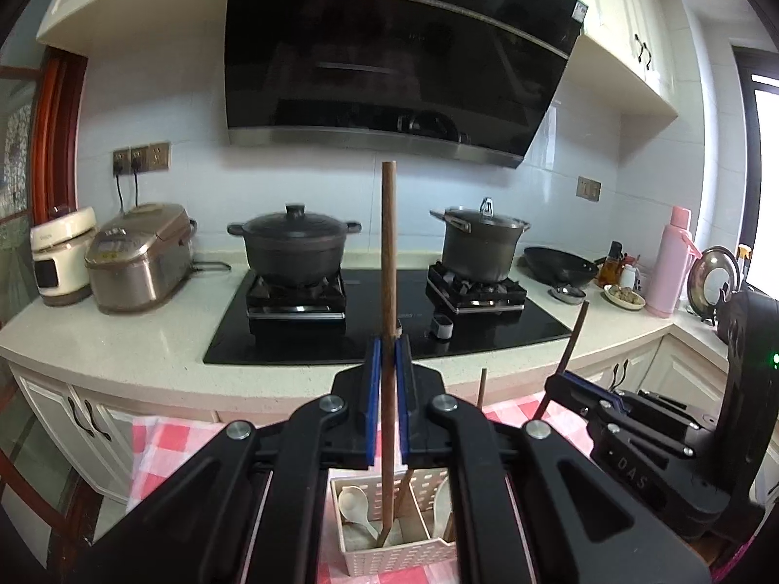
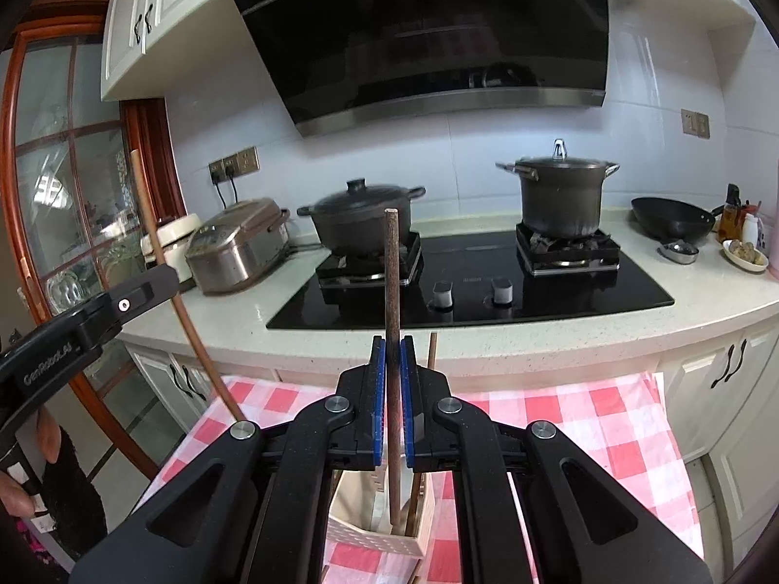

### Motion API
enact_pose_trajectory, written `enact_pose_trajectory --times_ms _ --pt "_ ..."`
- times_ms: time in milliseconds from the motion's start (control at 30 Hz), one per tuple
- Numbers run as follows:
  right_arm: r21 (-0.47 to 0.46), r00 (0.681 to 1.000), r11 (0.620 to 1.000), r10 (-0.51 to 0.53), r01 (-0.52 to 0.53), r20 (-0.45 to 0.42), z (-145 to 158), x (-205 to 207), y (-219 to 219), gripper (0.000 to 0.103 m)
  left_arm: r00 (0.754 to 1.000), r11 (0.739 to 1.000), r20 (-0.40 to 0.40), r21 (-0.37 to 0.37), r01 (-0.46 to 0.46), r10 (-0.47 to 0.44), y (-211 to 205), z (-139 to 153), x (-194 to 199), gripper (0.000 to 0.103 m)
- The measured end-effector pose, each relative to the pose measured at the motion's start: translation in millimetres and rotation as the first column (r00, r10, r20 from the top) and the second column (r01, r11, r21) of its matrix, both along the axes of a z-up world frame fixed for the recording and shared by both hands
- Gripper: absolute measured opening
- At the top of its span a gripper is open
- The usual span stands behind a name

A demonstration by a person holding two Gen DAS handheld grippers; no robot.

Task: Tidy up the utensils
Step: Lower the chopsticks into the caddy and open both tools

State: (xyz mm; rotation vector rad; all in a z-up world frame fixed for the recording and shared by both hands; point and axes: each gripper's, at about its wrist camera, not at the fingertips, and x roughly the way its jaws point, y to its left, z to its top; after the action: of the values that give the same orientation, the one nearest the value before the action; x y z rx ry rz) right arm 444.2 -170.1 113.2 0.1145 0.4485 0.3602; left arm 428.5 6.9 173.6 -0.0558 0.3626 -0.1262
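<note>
Two lidded pots (image 1: 294, 243) (image 1: 479, 243) sit on the black hob (image 1: 530, 323), a rice cooker (image 1: 141, 258) to its left.

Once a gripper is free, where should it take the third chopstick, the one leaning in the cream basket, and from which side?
Grip the third chopstick near its top end, coming down from above with the jaws across the shaft. It leans almost upright in the cream basket. Its lower part is boxed in by the walls and a white spoon, so only the top stands free.

Both tongs, left (image 1: 388, 340) and right (image 2: 392, 343), seem clamped shut, tilted slightly downward.
</note>
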Motion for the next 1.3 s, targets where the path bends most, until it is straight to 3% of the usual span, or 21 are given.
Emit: enact_pose_trajectory --times_ms 200,400,500,567,633,767,933,1033,1133,1300 --pt "-0.065 0.995 0.997 0.03 -0.036 -0.097 -26.7 14.6 10.7 0.007 0.988 0.998 -0.141 -0.002 0.06 -0.06 -4.0 -44.1 24.3 0.006" --pt "-0.054 0.984 0.998 0.007 -0.017 -0.176 -54.6 31.1 11.8 0.007 0.964 0.998 -0.258 0.007 0.066 -0.062 -1.6 -87.7 39.1 0.006" --pt "-0.034 0.981 0.999 -0.002 -0.004 -0.194 -61.0 34.0 9.5 0.015 0.961 0.999 -0.273 0.0 0.05 -0.048 5.7 -100.4 39.9 0.008" --pt "-0.032 0.983 0.999 -0.006 0.0 -0.186 -62.5 32.9 7.4 0.025 0.961 0.999 -0.273 -0.003 0.037 -0.037 10.8 -104.1 38.3 0.013" --pt "-0.01 0.984 1.0 -0.001 -0.001 -0.179 -62.9 29.5 2.9 0.042 0.965 1.0 -0.263 -0.01 0.016 -0.018 17.7 -104.2 34.1 0.03" --pt "-0.014 0.988 1.0 -0.002 -0.001 -0.154 -62.1 19.2 0.9 0.043 0.973 0.999 -0.228 -0.026 -0.032 0.025 32.3 -102.6 19.5 0.044" --pt "-0.026 0.99 1.0 0.0 -0.003 -0.142 -73.8 -4.1 0.1 0.043 0.982 0.995 -0.161 -0.01 -0.097 0.094 42.2 -102.6 -10.0 0.078" --pt "-0.026 0.99 1.0 0.001 -0.005 -0.144 -85.9 -20.3 1.3 0.043 0.983 0.992 -0.132 0.021 -0.127 0.129 42.3 -108.9 -29.4 0.09" --pt "-0.017 0.988 1.0 0.006 -0.009 -0.152 -98.7 -35.3 2.6 0.043 0.983 0.988 -0.109 0.054 -0.145 0.15 40.0 -119.2 -49.3 0.098" --pt "-0.024 0.989 1.0 -0.002 -0.002 -0.147 -122.6 -68.4 6.6 0.043 0.98 0.982 -0.1 0.098 -0.162 0.172 36.9 -142.6 -81.0 0.098"
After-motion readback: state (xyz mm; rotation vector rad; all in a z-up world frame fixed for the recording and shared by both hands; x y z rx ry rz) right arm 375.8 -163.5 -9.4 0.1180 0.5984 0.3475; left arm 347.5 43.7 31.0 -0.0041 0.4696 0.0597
